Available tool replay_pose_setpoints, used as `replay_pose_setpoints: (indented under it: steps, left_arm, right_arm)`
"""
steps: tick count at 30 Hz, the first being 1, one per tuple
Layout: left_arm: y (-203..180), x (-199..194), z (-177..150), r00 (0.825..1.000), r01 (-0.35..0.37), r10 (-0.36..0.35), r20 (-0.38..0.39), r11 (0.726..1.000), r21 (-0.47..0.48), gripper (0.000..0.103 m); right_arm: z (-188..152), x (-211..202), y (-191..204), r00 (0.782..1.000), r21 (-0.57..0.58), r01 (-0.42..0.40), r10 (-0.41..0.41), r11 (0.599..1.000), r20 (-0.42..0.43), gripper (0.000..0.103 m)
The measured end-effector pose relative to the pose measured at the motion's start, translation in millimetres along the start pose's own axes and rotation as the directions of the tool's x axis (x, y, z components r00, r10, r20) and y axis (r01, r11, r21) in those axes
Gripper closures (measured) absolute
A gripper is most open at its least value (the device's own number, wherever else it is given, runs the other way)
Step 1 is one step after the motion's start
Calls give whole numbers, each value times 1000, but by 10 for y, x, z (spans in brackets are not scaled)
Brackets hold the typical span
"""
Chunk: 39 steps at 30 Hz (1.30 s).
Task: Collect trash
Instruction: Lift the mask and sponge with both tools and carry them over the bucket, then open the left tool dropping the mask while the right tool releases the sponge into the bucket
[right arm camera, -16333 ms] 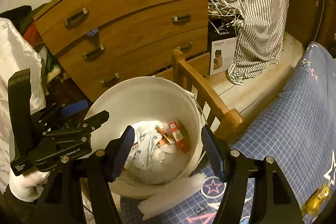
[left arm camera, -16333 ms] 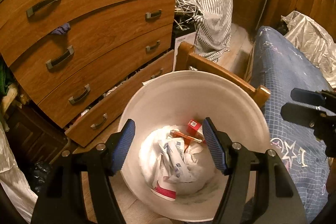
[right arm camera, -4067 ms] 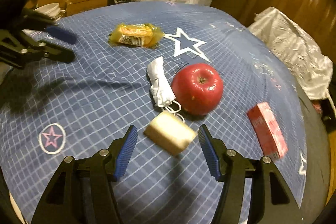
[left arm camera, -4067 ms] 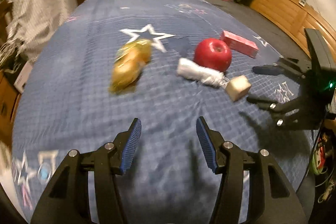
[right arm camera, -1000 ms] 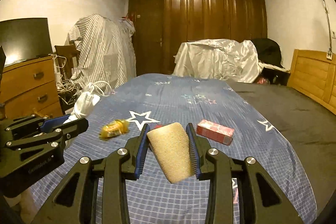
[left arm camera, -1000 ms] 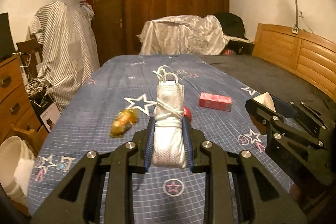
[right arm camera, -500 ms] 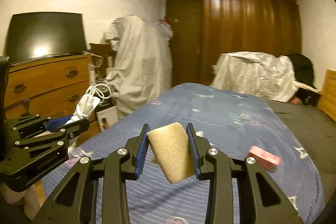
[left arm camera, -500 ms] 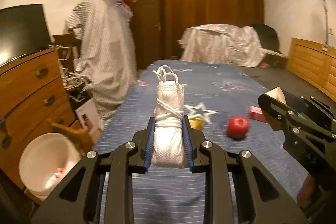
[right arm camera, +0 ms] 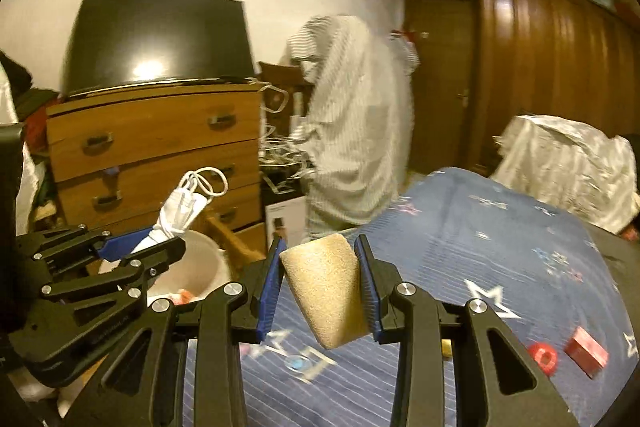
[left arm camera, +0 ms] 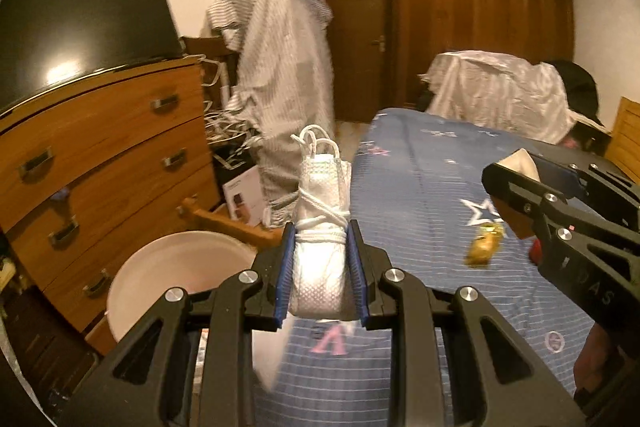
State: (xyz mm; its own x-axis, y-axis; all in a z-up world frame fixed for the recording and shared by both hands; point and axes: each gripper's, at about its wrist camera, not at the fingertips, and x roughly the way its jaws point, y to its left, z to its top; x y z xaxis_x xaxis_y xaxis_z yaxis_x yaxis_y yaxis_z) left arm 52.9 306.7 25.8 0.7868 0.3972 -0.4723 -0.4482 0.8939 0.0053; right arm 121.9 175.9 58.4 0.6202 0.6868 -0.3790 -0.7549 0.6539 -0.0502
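Observation:
My left gripper [left arm camera: 320,239] is shut on a rolled white face mask [left arm camera: 320,227] tied with its ear loops, held upright in the air. It also shows in the right wrist view [right arm camera: 176,211]. My right gripper [right arm camera: 318,251] is shut on a tan sponge block [right arm camera: 324,291]. The white trash bucket [left arm camera: 176,267] stands on the floor at the bed's corner, lower left of the mask; it also shows in the right wrist view [right arm camera: 200,259]. A yellow snack wrapper [left arm camera: 484,247], a red apple [right arm camera: 542,357] and a red box [right arm camera: 586,349] lie on the blue bed cover [left arm camera: 420,207].
A wooden chest of drawers [left arm camera: 100,155] with a dark screen [left arm camera: 80,27] on top stands behind the bucket. A wooden bedpost [left arm camera: 228,223] sits between bucket and bed. A striped cloth [left arm camera: 280,67] hangs over a chair. A dark wardrobe [left arm camera: 480,27] fills the back wall.
Both grippers have swung left with their loads. The drawers and bucket have come closer and more central, and the bed items have slid to the right.

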Motion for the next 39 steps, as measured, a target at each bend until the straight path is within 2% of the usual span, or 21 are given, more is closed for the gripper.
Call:
replay_pose_setpoints:
  steps: [7,12,15,18,23,25,31,32,33,34,35,37,39]
  left_arm:
    - [570,67,-26,997,-66,65,-36,997,-48,79]
    - [1076,221,-59,989,-112,102,-107,990,-89,79]
    - [1375,403,-132,978,-130,110,-178,986,-103,79]
    - [1563,551,-207,966,-140,111,-235,984,-111,79]
    - [1787,832,-315,945,-132,87,-315,983,-125,79]
    - [1845,909,-351,939,-128,77,-334,983,-134,79]
    - [1936,1012,-399,933,-143,87,-349,980,-138,77]
    - [1943,1015,-405,932,-152,95,-351,979,-137,67]
    - [1968,1022,-404,931,-163,107,-348,977,-135,49]
    - [1995,1026,-403,932,-168,112,-344,976,-138,42]
    - [2021,1008,-402,934,-173,116,-337,974,-146,38]
    - [2063,988,-404,933,-191,131,-334,970,-152,35]
    - [2099,959,-406,933,-205,142,-330,965,-164,28]
  right_arm:
    - [339,629,770,991,-60,-118,114,991,-70,67]
    - [554,1163,1204,969,-84,-207,192,975,-156,67]
    - [614,1593,1422,931,-59,-285,261,957,-254,66]
    - [595,2003,1609,897,-48,-319,285,947,-338,66]
    - [430,2573,1810,824,-11,-365,318,931,-469,66]
    - [324,2702,1830,808,-2,-371,321,929,-494,66]
    - [188,2838,1841,789,5,-388,335,922,-515,65]
    - [184,2839,1821,787,11,-392,342,920,-514,63]
    - [180,2859,1818,787,20,-392,346,920,-511,54]
    - [187,2839,1754,788,30,-394,354,919,-505,48]
    - [197,2821,1706,789,40,-394,360,918,-497,41]
    - [221,2784,1627,798,54,-386,363,921,-481,40]
    - [244,2719,1543,807,68,-381,368,922,-462,40]
